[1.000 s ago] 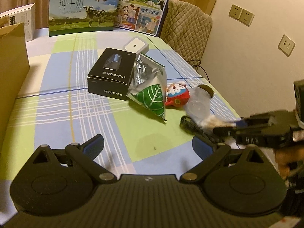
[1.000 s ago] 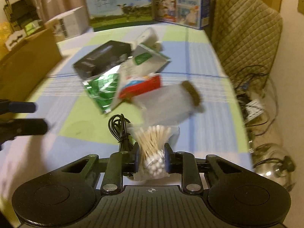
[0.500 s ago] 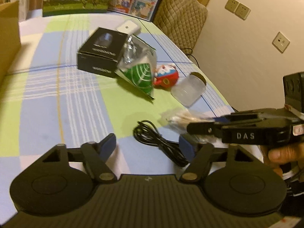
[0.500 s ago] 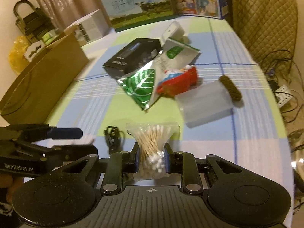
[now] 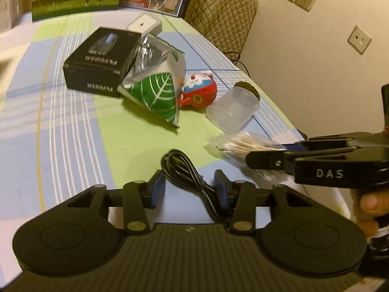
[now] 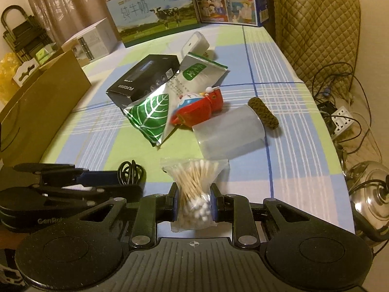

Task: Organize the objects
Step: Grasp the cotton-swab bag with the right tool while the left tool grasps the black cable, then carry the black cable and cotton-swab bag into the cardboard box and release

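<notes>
My right gripper (image 6: 193, 205) is shut on a clear bag of cotton swabs (image 6: 194, 189) and holds it above the table's near edge; the bag also shows in the left wrist view (image 5: 243, 146). My left gripper (image 5: 189, 189) is open, its fingers on either side of a coiled black cable (image 5: 184, 168), which also shows in the right wrist view (image 6: 130, 171). Farther back lie a black box (image 5: 102, 58), a silver and green pouch (image 5: 158, 90), a red and blue toy (image 5: 199, 91) and a clear jar with a brown lid (image 5: 233, 112).
A brown cardboard box (image 6: 41, 107) stands at the left. Milk cartons (image 6: 155, 9) and a white box (image 6: 92, 39) line the far edge. A small white device (image 5: 145, 24) lies behind the black box. A quilted chair (image 6: 313, 24) and floor cables (image 6: 340, 112) are at the right.
My left gripper has moved forward and narrowed, so the black cable now lies between its fingers. My right gripper keeps the swab bag and has drawn back slightly.
</notes>
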A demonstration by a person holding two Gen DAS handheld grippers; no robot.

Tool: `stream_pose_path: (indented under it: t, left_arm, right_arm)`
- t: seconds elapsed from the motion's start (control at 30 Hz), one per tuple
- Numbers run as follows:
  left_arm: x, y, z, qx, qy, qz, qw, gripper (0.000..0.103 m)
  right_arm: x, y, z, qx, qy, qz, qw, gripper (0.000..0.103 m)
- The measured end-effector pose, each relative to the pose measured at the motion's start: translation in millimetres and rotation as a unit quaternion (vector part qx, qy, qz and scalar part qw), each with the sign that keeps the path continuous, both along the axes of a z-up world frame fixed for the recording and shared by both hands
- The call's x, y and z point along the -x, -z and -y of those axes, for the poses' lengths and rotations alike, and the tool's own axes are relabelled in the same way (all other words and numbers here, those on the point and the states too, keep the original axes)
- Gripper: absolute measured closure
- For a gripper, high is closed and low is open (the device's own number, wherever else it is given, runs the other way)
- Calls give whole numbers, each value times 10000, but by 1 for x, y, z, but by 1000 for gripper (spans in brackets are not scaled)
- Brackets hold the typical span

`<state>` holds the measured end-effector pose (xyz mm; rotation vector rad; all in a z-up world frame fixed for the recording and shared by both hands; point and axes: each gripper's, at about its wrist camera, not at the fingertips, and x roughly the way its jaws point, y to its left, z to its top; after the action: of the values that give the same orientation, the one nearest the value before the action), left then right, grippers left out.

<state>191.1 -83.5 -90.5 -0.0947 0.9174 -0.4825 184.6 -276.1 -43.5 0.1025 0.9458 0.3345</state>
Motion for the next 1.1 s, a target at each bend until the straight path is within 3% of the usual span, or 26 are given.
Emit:
stream_pose_path:
  t: [0.23, 0.6, 1.1]
  left_arm:
    - [1, -6, -8, -474, 170, 100, 9987, 89]
    - [11, -5, -26, -903, 10, 96, 9959, 84]
    - [12, -16, -38, -840, -248, 235, 9959, 91]
  right_arm:
    - [3, -1, -4, 8, -66, 22, 10000, 82]
    - [7, 0, -25, 136, -311, 129, 9993, 82]
    - [7, -22, -47, 118, -168, 544, 9983, 82]
